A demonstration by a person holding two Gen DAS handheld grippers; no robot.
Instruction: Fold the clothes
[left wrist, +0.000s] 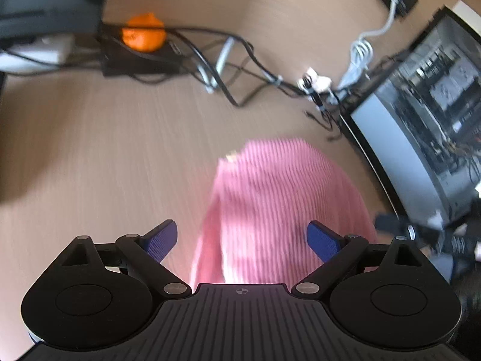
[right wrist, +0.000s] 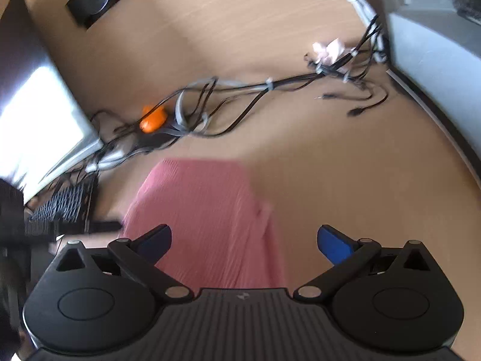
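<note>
A pink ribbed garment (left wrist: 279, 207) lies folded in a compact shape on the light wooden table (left wrist: 105, 150). My left gripper (left wrist: 242, 240) is open above its near end, blue pads spread wide, holding nothing. In the right wrist view the same pink garment (right wrist: 204, 219) lies below my right gripper (right wrist: 243, 240), which is also open and empty; its left pad is over the cloth, its right pad over bare table (right wrist: 345, 180). Both views are motion-blurred.
A tangle of black and grey cables (left wrist: 234, 69) with an orange object (left wrist: 143, 34) runs across the far table. A computer case (left wrist: 427, 126) stands at the right. In the right wrist view a keyboard (right wrist: 63, 207) and a monitor (right wrist: 39, 126) are at the left.
</note>
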